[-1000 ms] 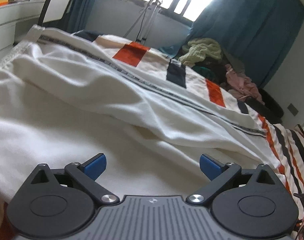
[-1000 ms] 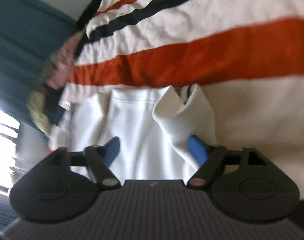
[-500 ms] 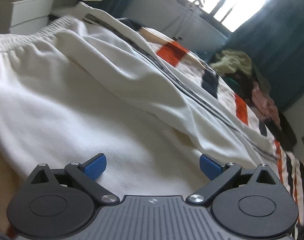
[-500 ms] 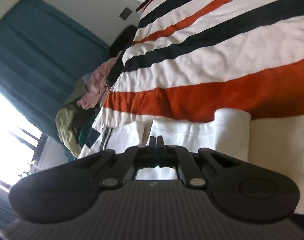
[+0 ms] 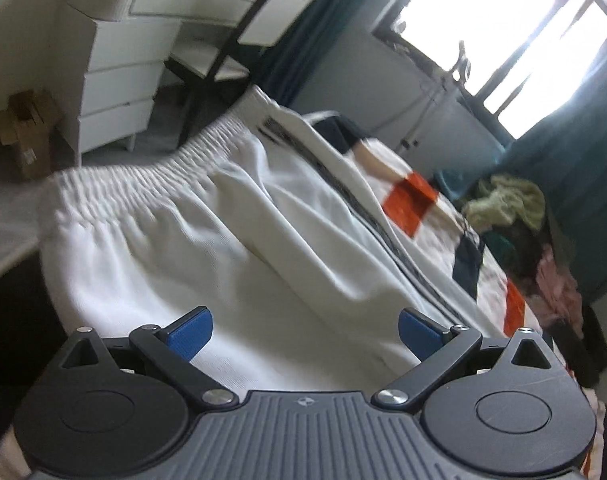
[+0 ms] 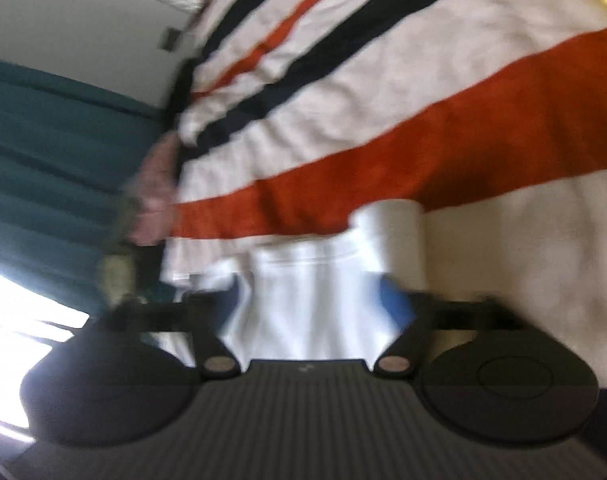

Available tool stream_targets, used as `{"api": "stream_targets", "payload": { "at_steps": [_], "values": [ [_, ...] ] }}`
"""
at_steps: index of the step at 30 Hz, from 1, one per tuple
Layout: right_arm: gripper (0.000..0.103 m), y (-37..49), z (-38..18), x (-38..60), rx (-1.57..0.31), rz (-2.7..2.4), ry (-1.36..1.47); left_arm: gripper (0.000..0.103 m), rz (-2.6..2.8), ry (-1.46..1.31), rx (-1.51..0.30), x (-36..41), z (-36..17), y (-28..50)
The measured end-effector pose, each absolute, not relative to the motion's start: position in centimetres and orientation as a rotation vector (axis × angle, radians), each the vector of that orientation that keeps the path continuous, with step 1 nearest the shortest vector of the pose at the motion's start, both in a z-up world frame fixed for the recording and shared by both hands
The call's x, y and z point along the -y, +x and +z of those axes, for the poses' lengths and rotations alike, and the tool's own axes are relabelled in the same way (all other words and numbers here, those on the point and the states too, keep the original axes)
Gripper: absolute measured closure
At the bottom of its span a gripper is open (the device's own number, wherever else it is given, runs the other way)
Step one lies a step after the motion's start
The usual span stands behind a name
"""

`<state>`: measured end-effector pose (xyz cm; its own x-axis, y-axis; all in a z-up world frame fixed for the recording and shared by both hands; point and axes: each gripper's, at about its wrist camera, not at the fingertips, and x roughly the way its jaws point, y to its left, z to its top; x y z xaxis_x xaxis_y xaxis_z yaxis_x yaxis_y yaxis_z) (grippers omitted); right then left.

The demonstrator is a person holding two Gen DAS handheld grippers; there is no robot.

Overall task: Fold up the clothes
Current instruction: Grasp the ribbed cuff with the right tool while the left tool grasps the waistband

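The right gripper (image 6: 309,300), clamped half a second ago, has just been opening and is gaping over the white trousers (image 6: 303,304). The left gripper (image 5: 305,330) is hanging spread above them, their waistband (image 5: 151,180) now showing, on the striped bedspread (image 6: 383,100).

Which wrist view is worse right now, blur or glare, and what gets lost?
Right wrist: heavy motion blur, right gripper fingers smeared, jaws just opened, white garment hem soft, striped bedspread readable. Left wrist: window blown out, waistband slightly smeared, left gripper sharp, open.
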<state>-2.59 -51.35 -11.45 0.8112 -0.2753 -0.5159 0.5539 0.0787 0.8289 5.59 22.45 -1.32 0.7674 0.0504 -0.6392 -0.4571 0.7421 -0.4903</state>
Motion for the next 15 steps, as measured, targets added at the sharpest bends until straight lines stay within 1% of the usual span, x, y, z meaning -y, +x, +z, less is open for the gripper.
{"api": "stream_targets", "payload": {
  "at_steps": [3, 4, 8, 10, 12, 13, 14, 15],
  "values": [
    [0.016, -4.2, -11.1, 51.6, -0.24, -0.603, 1.356, 0.003, 0.312, -0.741, -0.628, -23.7, -1.8, 4.9],
    [0.014, -4.7, -11.3, 51.7, -0.247, -0.618, 1.366, 0.003, 0.311, -0.769, -0.627, -24.0, -2.1, 4.8],
    [0.016, -4.8, -13.7, 52.4, -0.32, -0.615, 1.487, 0.003, 0.32, -0.866, -0.582, -25.6, -2.8, 3.6],
    [0.035, -3.7, -15.1, 52.6, -0.377, -0.6, 1.529, 0.003, 0.339, -0.897, -0.548, -26.4, -2.8, 2.9],
    [0.041, -2.3, -16.4, 52.7, -0.443, -0.6, 1.557, 0.003, 0.37, -0.912, -0.509, -27.3, -2.6, 1.8],
    [0.048, -1.5, -16.7, 52.8, -0.458, -0.609, 1.552, 0.003, 0.393, -0.924, -0.499, -28.0, -2.6, 1.1],
    [0.052, -0.6, -16.6, 53.0, -0.476, -0.621, 1.52, 0.003, 0.415, -0.937, -0.489, -28.7, -2.6, 0.4],
    [0.064, 0.4, -16.6, 53.1, -0.493, -0.633, 1.487, 0.003, 0.438, -0.95, -0.478, -29.4, -2.6, -0.3]
  ]
}}
